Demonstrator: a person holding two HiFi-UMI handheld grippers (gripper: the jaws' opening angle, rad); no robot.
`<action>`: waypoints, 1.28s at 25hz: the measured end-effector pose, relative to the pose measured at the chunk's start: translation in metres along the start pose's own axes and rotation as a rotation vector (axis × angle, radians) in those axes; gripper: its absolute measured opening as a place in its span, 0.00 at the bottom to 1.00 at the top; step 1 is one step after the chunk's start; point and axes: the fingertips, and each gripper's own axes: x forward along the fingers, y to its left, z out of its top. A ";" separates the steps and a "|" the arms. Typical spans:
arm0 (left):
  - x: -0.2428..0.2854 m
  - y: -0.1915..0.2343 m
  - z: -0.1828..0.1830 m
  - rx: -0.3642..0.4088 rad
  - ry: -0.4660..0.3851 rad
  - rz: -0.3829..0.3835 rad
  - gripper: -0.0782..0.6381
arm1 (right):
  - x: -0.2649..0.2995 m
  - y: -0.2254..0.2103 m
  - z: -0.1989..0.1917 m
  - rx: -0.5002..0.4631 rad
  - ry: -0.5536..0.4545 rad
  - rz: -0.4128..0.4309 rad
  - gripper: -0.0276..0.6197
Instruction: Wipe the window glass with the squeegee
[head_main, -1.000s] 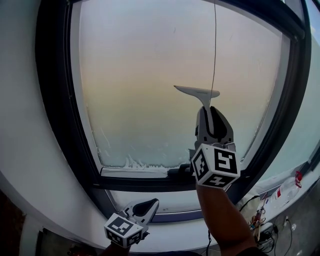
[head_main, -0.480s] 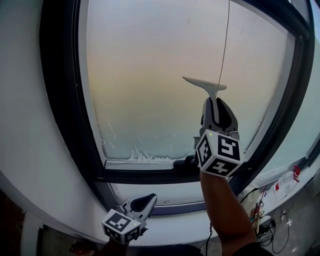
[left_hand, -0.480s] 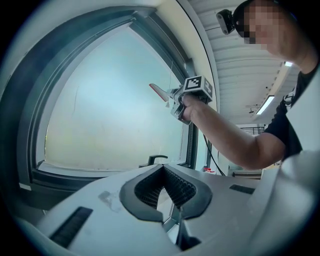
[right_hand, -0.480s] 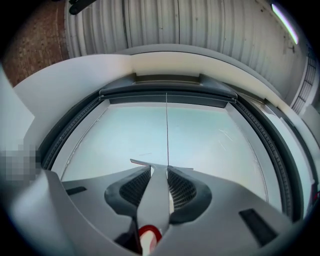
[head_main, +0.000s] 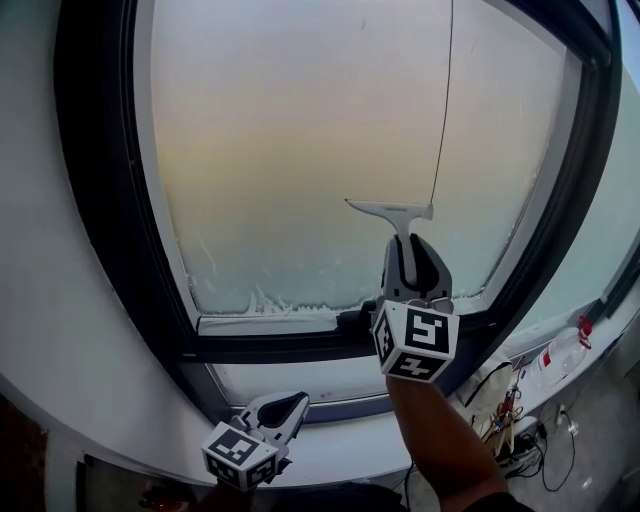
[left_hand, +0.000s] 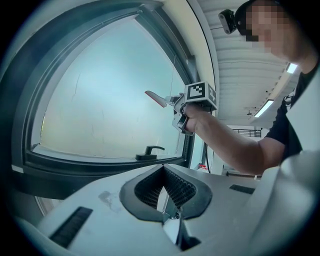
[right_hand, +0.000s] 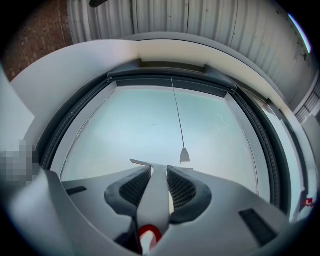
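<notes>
Here, right gripper (head_main: 408, 246) fingers clamp one squeegee (head_main: 392, 210) — left gripper (head_main: 298, 402) fingers closed, empty.

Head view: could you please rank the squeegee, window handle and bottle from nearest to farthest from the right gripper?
1. Squeegee, held in the right gripper.
2. Window handle, just below left.
3. Bottle, far lower right.

Light grey shells on left gripper (head_main: 298, 402) and right gripper (head_main: 410, 245) alike, lined inside with black ribbed pads (left_hand: 180, 189). Capped at the rear with white cubes (head_main: 415, 340) — black square markers on every face. Wears a dark short sleeve (left_hand: 286, 135), right of frame — small black head camera (left_hand: 229, 20) up top.
</notes>
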 end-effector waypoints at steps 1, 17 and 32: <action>0.001 -0.001 -0.002 -0.006 0.004 -0.002 0.11 | -0.003 0.000 -0.006 -0.005 0.011 0.001 0.19; 0.001 0.009 -0.017 -0.047 0.032 0.047 0.11 | -0.046 0.025 -0.122 -0.024 0.216 0.058 0.19; 0.000 0.005 -0.025 -0.046 0.061 0.046 0.11 | -0.064 0.033 -0.188 0.011 0.353 0.095 0.19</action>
